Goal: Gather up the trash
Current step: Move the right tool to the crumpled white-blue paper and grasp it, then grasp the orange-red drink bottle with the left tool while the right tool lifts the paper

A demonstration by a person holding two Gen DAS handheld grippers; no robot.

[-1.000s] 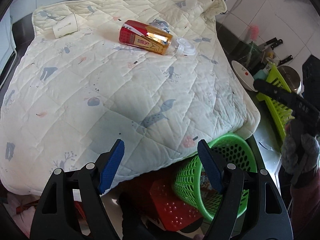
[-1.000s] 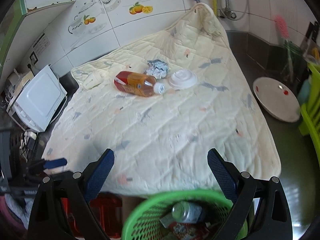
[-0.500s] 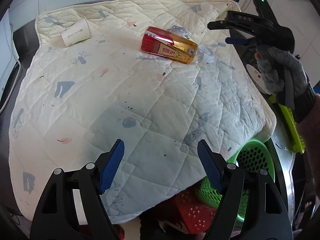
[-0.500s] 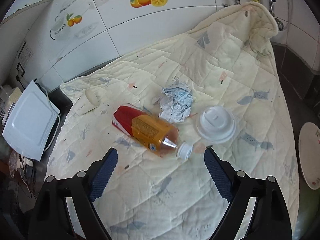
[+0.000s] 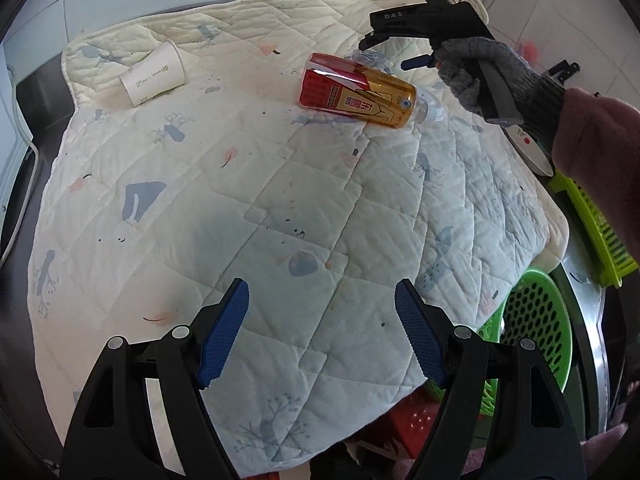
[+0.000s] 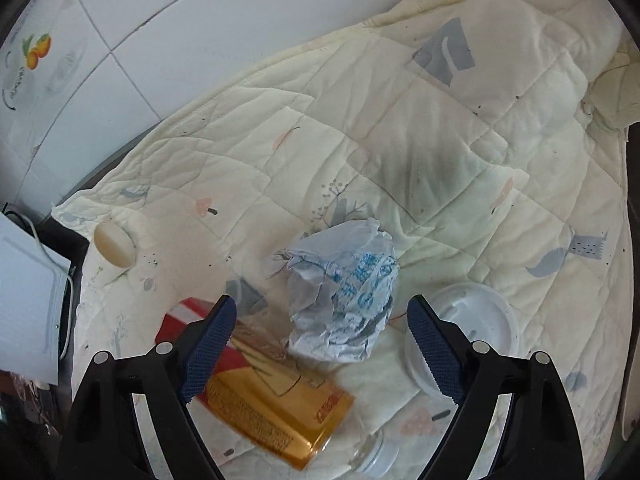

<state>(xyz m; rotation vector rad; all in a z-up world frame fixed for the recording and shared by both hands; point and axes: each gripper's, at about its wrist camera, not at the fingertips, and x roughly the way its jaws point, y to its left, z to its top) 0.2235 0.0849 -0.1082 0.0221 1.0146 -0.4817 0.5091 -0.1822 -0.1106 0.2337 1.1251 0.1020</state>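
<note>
A crumpled white paper ball [image 6: 344,292] lies on the quilted cream blanket [image 6: 420,128]. My right gripper [image 6: 320,344] is open and hangs just above it, the ball between its fingers. It also shows in the left wrist view [image 5: 394,50]. A tea bottle with a red label [image 5: 356,90] [image 6: 260,392] lies on its side beside the ball. A white plastic lid [image 6: 472,328] lies right of it. A paper cup [image 5: 154,72] [image 6: 114,246] lies at the blanket's far left. My left gripper [image 5: 320,340] is open and empty over the blanket's near part.
A green perforated basket [image 5: 532,320] stands below the blanket's near right edge, beside a red crate [image 5: 416,420]. A lime dish rack [image 5: 592,220] and a white plate [image 5: 532,148] are on the right. A white appliance [image 6: 24,300] stands left of the blanket.
My right gripper has moved forward and down over the paper ball, which now sits between its fingers. The left gripper has shifted further over the blanket.
</note>
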